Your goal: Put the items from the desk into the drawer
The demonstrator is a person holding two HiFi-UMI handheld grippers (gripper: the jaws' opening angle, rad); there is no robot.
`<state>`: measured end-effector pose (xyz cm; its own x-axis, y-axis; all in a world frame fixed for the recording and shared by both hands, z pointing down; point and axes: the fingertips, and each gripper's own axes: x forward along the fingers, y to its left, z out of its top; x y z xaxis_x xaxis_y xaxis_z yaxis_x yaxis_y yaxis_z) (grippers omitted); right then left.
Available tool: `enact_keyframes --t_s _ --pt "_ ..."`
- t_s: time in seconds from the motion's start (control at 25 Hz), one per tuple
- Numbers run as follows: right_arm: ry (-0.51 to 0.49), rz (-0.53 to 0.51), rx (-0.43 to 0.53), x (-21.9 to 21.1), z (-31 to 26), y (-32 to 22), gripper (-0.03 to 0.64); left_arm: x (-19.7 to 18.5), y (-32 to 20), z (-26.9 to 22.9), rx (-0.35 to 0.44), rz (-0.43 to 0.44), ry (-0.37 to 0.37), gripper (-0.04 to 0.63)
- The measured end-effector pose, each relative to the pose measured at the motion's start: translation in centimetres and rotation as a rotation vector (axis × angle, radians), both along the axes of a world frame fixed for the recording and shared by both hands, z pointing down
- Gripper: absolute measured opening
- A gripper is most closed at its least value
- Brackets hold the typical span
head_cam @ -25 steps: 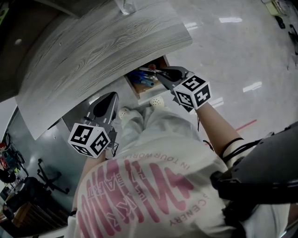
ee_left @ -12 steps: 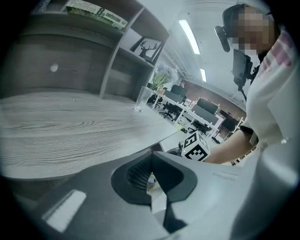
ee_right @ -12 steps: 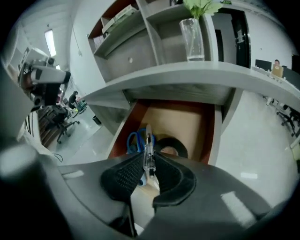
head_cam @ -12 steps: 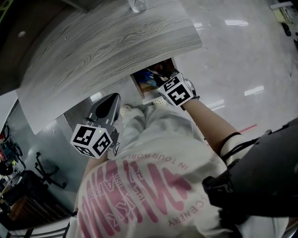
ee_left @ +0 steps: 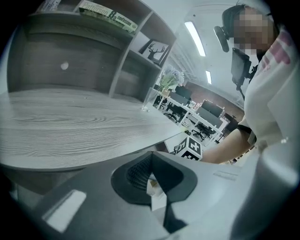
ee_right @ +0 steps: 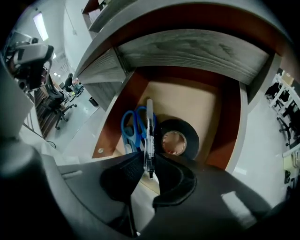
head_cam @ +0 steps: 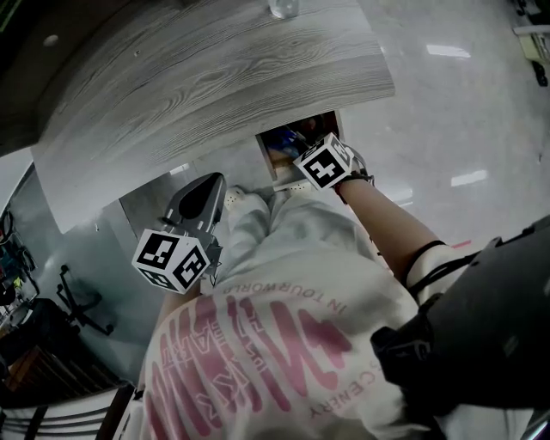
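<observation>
The pen [ee_right: 149, 133] is pinched in the right gripper [ee_right: 149, 159] above the open drawer [ee_right: 187, 105], while the left gripper [ee_left: 152, 157] is closed and empty.

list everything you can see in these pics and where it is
desk: one, grey wood grain, across the top of the head view
glass: one, clear, at the desk's far edge
drawer: one, red-brown walls and pale bottom, open under the desk's edge
scissors: one pair, blue handles, at the left in the drawer
tape roll: one, black, in the drawer to the right of the scissors
pen: one, clear and black, over the drawer
deer picture: one, black on white, on a shelf behind the desk
shirt: one, white with pink print, on the person
left gripper: one, grey, jaws together, near the desk's edge
right gripper: one, grey, shut on the pen, pointing into the drawer
</observation>
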<state>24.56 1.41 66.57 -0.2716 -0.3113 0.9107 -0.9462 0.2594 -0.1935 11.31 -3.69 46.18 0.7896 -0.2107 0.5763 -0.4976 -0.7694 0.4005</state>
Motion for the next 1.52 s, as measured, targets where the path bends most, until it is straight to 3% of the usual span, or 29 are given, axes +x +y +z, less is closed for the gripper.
enact_keyframes --t_s 0.36,0.56,0.72,0.8,0.84,1.0,1.2,1.52 --pt "0.092 -0.096 -0.054 -0.3 0.5 -0.2 0.080 -0.8 -0.6 -0.6 0.015 -0.038 0.036 0.020" --pt "0.091 -0.082 -0.089 -0.4 0.6 -0.2 0.080 -1.3 -0.3 -0.9 0.018 -0.067 0.049 0.020" --pt "0.044 -0.143 -0.170 -1.5 1.2 1.2 0.082 -2.3 0.2 -1.2 0.016 -0.121 0.060 0.020" --pt "0.030 -0.141 -0.251 -1.7 2.4 2.5 0.173 -2.9 0.7 -1.1 0.014 -0.148 0.061 0.020" --pt "0.036 -0.118 -0.259 -1.4 2.8 2.7 0.103 -3.3 1.0 -1.0 0.014 -0.158 0.059 0.020" --pt "0.042 -0.115 -0.196 -1.7 3.3 2.1 0.110 -5.3 2.3 -0.1 0.009 -0.205 0.051 0.020" --pt "0.052 -0.139 -0.207 -2.3 3.0 2.5 0.177 -6.9 3.9 0.1 -0.004 -0.242 0.070 0.020" --pt "0.108 -0.037 -0.125 -2.2 -1.0 2.6 0.161 -9.1 4.6 -1.6 0.045 -0.213 0.131 0.020"
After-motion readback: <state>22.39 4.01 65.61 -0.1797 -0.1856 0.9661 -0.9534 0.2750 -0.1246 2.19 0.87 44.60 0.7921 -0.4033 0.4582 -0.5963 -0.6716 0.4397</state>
